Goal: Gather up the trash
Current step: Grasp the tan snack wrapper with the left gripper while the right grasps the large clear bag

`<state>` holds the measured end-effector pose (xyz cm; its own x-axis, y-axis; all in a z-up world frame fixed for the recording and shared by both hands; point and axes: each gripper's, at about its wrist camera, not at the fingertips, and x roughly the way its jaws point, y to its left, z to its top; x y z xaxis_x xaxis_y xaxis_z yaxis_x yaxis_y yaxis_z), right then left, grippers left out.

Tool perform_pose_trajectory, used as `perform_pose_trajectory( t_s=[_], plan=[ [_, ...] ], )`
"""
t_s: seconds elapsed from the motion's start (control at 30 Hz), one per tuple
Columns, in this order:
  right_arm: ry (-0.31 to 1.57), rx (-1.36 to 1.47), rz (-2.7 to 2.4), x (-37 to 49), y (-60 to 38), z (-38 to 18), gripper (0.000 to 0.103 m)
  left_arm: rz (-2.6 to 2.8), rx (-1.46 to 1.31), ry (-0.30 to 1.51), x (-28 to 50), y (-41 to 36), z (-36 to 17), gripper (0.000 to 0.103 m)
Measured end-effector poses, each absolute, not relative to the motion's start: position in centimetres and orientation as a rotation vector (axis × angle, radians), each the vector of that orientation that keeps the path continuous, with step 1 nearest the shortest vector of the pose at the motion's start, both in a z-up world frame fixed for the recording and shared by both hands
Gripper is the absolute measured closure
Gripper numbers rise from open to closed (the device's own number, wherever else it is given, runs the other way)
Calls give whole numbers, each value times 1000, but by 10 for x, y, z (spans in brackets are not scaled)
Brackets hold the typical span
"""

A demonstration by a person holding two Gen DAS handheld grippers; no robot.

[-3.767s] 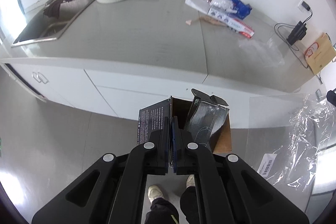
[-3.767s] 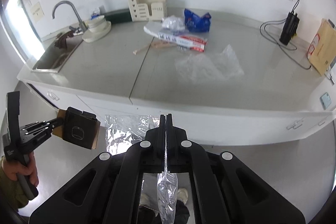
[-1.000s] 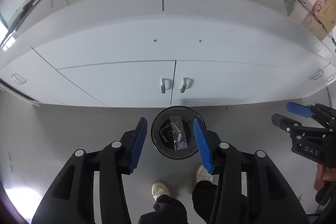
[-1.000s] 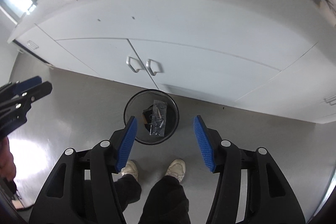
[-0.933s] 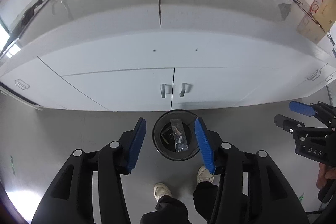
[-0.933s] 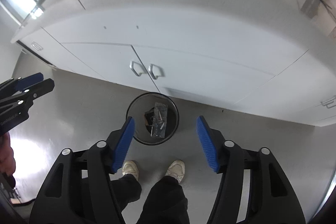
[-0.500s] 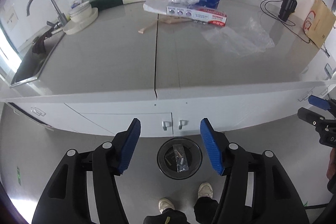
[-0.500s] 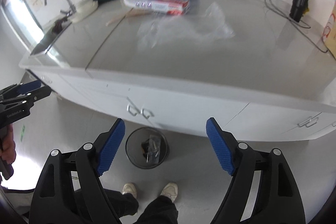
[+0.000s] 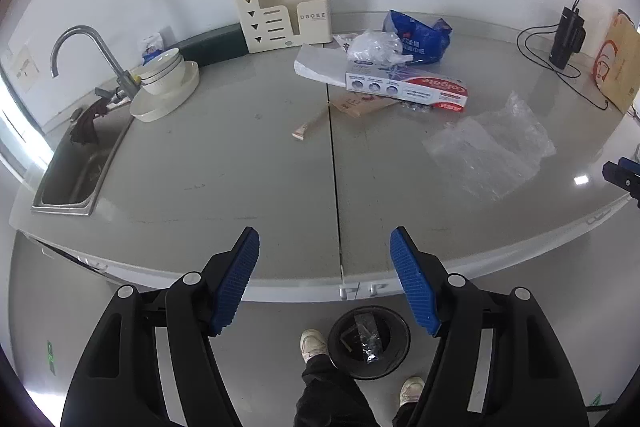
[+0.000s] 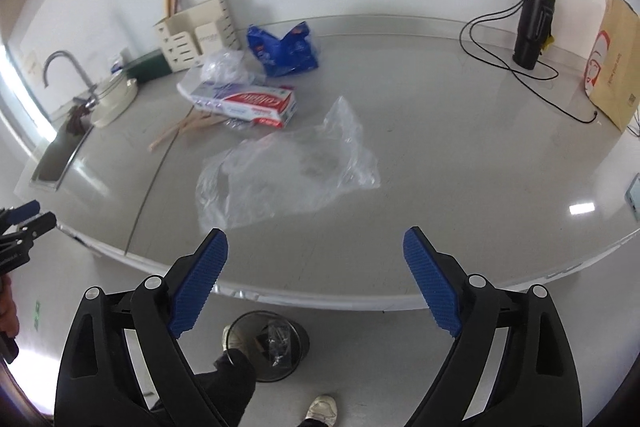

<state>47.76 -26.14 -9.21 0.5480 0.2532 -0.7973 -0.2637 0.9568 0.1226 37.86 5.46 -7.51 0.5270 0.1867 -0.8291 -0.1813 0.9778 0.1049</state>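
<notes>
My left gripper is open and empty, held above the front edge of the grey counter. My right gripper is open and empty, just short of a crumpled clear plastic bag, which also shows in the left wrist view. Further back lie a Colgate toothpaste box, a blue packet, a white plastic wad and wooden sticks. A black bin on the floor below holds a dark box and clear wrap.
A sink with a tap is at the left, with stacked bowls beside it. A cream organiser stands at the back wall. A black charger with cables and a brown envelope are at the right.
Both grippers let go of the box and the clear wrap, which now lie in the bin. Both have risen from over the bin to counter height, jaws open wider.
</notes>
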Motion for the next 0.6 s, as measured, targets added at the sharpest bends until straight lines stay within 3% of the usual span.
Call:
perform_pose_trajectory(
  t_s=[0.6],
  plan=[
    [1144,2,-47,599,-216,-133,13,-57,113,1160,576,154,-148,35]
  ],
)
